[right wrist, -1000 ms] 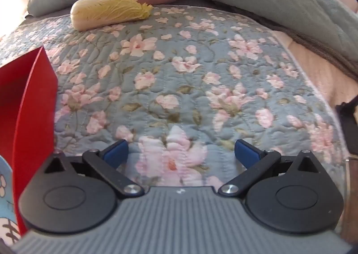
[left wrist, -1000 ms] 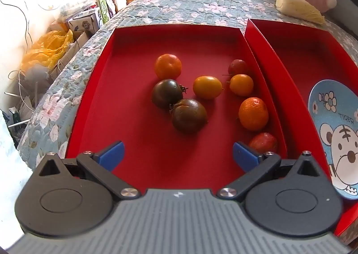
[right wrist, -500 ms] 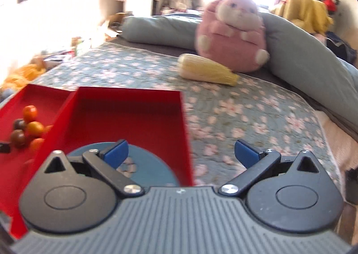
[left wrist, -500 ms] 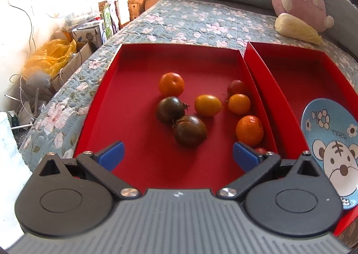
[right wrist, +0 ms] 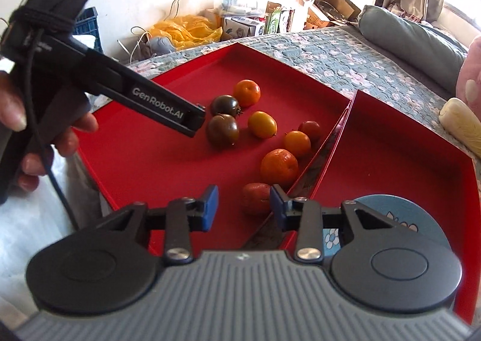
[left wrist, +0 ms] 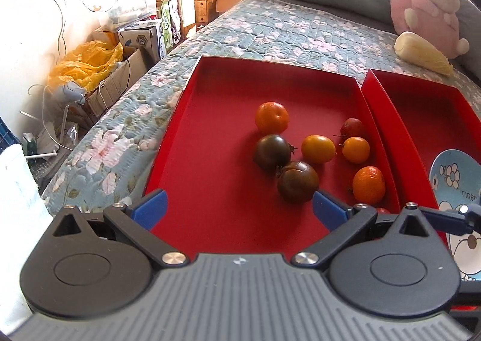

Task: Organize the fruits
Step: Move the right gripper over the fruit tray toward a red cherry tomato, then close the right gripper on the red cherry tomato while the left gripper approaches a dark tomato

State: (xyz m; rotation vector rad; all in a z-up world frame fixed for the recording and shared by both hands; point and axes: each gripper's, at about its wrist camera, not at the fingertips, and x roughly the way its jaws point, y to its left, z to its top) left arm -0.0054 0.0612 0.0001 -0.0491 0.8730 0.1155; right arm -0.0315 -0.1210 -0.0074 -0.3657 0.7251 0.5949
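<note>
Red cardboard forms two shallow trays that are laid side by side on a flowered quilt [left wrist: 270, 31]. The left tray [left wrist: 192, 142] is seen straight ahead of the left gripper [left wrist: 237, 210], whose blue pads are spread wide with nothing between them. Beyond its right pad a dark tomato [left wrist: 297, 181] is found, touching a second dark tomato [left wrist: 273, 151] further away. A yellow tomato [left wrist: 318, 149] lies just beside these, and an orange fruit [left wrist: 271, 117] is placed at the far end of the group. To the right of the left gripper's pads a mandarin [left wrist: 368, 184], a small orange tomato [left wrist: 356, 150] and a small red fruit [left wrist: 351, 127] are lined up near the dividing wall.

The right gripper [right wrist: 243, 210] is held over the near corner of the same tray, and its jaws are closing. A red tomato [right wrist: 255, 198] is seen between the pads from the right wrist camera, but contact with the pads cannot be confirmed; a gap is visible on the left side. The right tray [right wrist: 390, 160] is on the right of this gripper, and a blue plate [right wrist: 399, 211] with a cartoon print is lying in its near part, partly hidden by the gripper body.

A person's hand [right wrist: 36, 133] is seen on the handle of the left gripper. A pink plush toy [left wrist: 430, 7] is resting far ahead on the bed
</note>
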